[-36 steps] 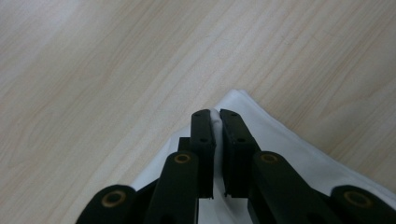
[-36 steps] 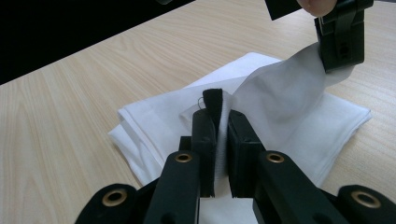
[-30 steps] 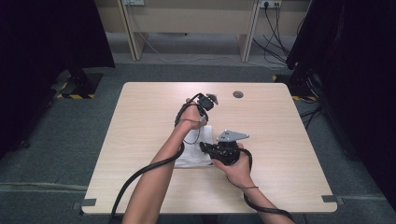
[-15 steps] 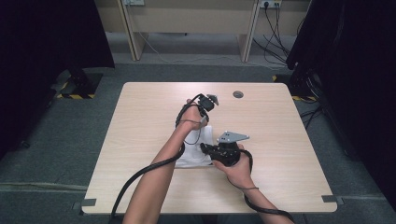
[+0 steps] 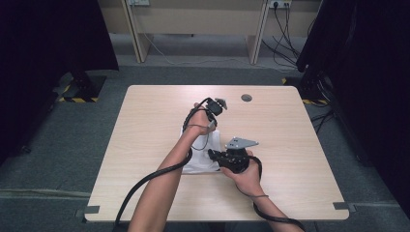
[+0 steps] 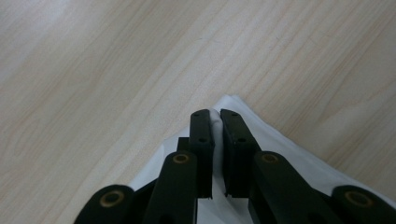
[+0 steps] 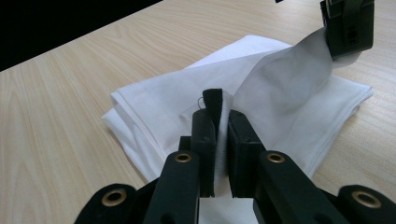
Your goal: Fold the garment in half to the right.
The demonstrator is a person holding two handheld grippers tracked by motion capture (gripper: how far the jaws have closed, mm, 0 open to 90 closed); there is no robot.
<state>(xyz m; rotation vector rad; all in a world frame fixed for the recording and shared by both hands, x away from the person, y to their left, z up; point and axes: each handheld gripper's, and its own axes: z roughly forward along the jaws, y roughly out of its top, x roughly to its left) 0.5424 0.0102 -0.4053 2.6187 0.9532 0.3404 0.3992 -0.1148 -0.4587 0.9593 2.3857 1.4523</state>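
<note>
Pinching white cloth (image 7: 261, 84) between both grippers' fingers (image 7: 204, 126).

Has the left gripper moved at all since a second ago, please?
No. In the high view the left gripper sits the same way from the dark round disc set in the table, shut on the white cloth.

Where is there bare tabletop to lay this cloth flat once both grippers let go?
Bare wood lies between the white cloth and the table's left edge, and a second patch right of the right gripper toward the right edge. The far strip holds a small dark disc. The middle is crowded: cloth, left gripper, both forearms.
</note>
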